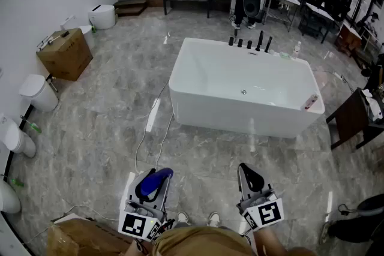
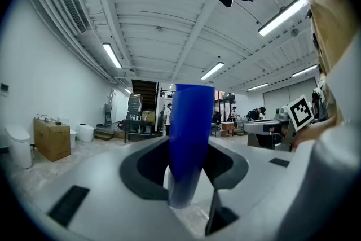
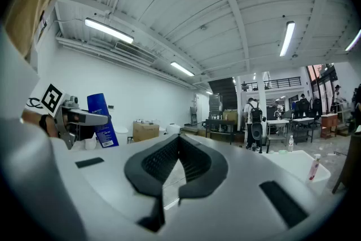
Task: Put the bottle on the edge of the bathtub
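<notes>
1. Left gripper (image 1: 151, 186) is low and near the person; its jaws pinch a blue bottle (image 2: 190, 138), which stands upright between them in the left gripper view.
2. Right gripper (image 1: 250, 177) is beside it, jaws pressed together at the tips with nothing between them.
3. The white bathtub (image 1: 240, 112) stands on the marble floor (image 1: 102, 123) ahead, well apart from both grippers.
4. Black taps (image 1: 249, 43) sit on the tub's far rim.
5. A cardboard box (image 1: 65, 54) is by the left wall.
</notes>
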A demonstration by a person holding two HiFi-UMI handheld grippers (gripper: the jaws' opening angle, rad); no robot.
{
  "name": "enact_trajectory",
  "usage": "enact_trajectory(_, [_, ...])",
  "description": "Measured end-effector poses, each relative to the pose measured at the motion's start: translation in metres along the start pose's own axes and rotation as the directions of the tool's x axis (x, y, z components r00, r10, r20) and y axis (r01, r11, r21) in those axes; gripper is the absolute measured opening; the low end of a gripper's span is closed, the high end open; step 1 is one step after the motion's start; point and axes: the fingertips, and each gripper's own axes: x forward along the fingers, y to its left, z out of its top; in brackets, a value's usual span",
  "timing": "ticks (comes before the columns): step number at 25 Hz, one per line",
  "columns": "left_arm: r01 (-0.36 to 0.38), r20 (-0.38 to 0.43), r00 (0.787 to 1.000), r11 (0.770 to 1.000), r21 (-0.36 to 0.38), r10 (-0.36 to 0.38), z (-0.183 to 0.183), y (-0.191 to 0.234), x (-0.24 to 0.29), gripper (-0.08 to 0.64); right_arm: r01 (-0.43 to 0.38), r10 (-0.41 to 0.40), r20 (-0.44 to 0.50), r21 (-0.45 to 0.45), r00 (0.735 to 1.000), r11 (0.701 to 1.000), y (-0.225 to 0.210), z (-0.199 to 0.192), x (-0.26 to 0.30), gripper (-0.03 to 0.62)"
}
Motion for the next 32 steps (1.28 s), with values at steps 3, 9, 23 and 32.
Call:
enact_trajectory(3, [0.005, 0.005, 1.0, 1.0, 0.005, -0.005, 0.0, 0.003, 0.002, 0.158, 0.001, -0.001, -0.001, -0.003, 1.0, 1.0, 0.001, 0.0, 0.005, 0.005])
enact_trajectory(9, [0.007, 0.001, 1.0, 1.0, -0.008, -0.007, -0.003, 0.016, 0.002, 0.158, 0.006, -0.006, 0.0, 0.011, 1.0, 1.0, 0.006, 0.0, 0.014, 0.005])
enact_trajectory(23, [0.039, 0.012, 0.999, 0.999, -0.038, -0.039, -0.016, 0.051, -0.01, 0.158, 0.034, -0.034, 0.0, 0.002, 0.999, 0.999, 0.036, 0.002, 0.034, 0.005])
enact_trajectory(32, [0.046, -0.013, 0.999, 0.997, -0.057, -0.047, -0.033, 0.069, 0.003, 0.158, 0.064, -0.064, -0.024, 0.006, 0.998, 0.998, 0.027, -0.009, 0.051, 0.005])
